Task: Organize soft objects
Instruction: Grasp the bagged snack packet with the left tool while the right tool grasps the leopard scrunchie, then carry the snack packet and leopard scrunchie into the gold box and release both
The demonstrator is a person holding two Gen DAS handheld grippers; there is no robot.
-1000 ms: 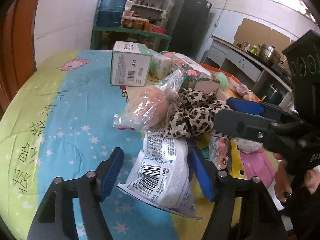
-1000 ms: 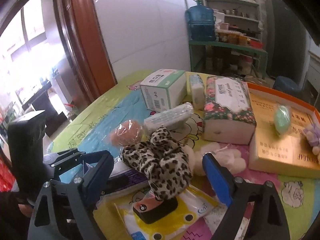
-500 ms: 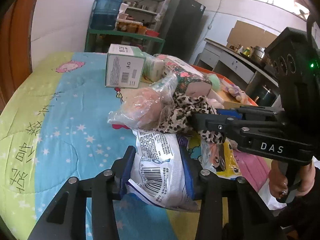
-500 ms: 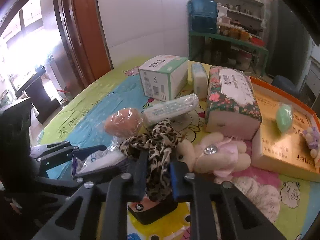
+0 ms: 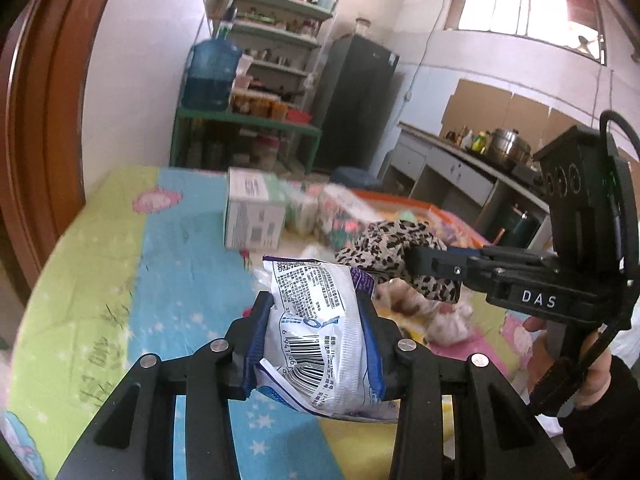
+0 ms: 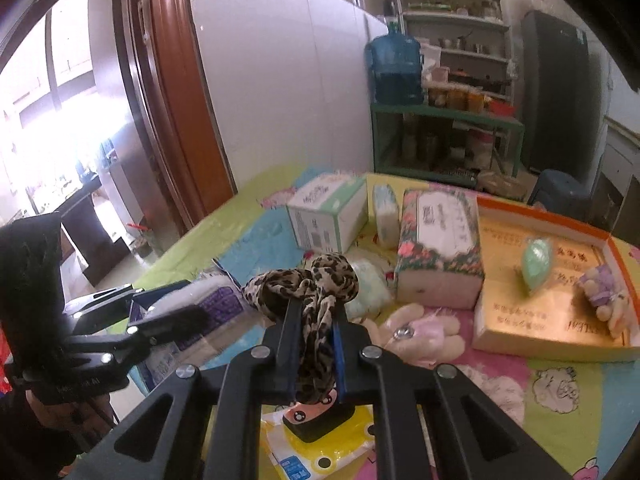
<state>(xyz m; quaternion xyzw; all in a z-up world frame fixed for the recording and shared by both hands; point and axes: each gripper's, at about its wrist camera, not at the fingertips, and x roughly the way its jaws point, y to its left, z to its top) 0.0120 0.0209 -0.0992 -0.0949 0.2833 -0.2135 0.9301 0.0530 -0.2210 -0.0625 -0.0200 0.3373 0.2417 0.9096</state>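
Note:
In the left wrist view my left gripper (image 5: 316,305) holds a white plastic packet with a barcode (image 5: 316,332). Its jaws are still closing, and the pads press the packet's sides, which hangs lifted above the blue and yellow cloth. My right gripper (image 6: 314,314) is shut on a leopard-print scrunchie (image 6: 316,280), held off the table. The scrunchie (image 5: 384,240) also shows in the left wrist view, at the tip of the right gripper (image 5: 416,262). In the right wrist view the left gripper (image 6: 160,306) and its packet (image 6: 216,300) sit at the left.
An orange-rimmed box (image 6: 540,320) at the right holds a green ball (image 6: 538,266) and a purple plush (image 6: 600,292). A floral tissue box (image 6: 440,240), a white-green carton (image 6: 328,216), a pink plush (image 6: 420,332) and a yellow packet (image 6: 320,444) lie on the table.
Both grippers closed, the left on the white packet and the right on the leopard scrunchie. Both then rose, lifting their objects off the table.

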